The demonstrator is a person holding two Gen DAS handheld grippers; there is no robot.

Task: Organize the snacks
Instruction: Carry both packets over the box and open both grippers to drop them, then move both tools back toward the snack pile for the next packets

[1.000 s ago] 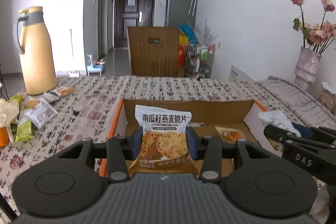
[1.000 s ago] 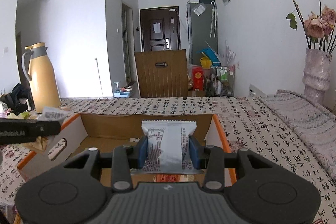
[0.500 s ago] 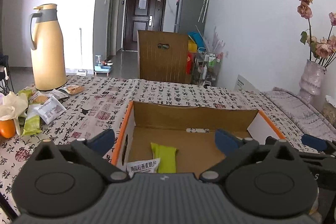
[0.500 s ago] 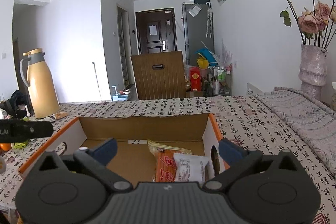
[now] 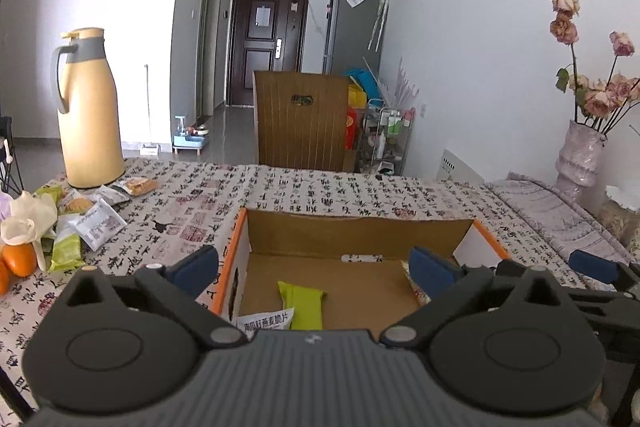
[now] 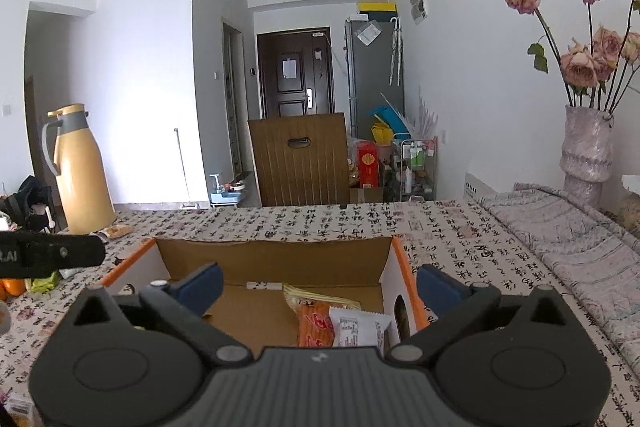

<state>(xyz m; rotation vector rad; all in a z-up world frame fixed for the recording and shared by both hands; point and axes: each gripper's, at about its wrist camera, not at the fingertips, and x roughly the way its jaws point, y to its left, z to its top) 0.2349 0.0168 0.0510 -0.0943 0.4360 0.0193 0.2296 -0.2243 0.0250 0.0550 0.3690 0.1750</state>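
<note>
Both the left gripper (image 5: pixel 314 267) and right gripper (image 6: pixel 320 281) hang released and empty above the cardboard box (image 5: pixel 352 227), centre frame. Loose snack packets (image 5: pixel 96 223) wait at left beside the thermos (image 5: pixel 88 111); a careless reach could topple it.

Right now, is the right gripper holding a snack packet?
No, the right gripper is wide open, and the white packet lies in the box.

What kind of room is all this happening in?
Most likely a lived-in flat, in its dining or living area: a table under a patterned cloth, a tall grey fridge beside the dark front door, and a vase of dried roses.
</note>
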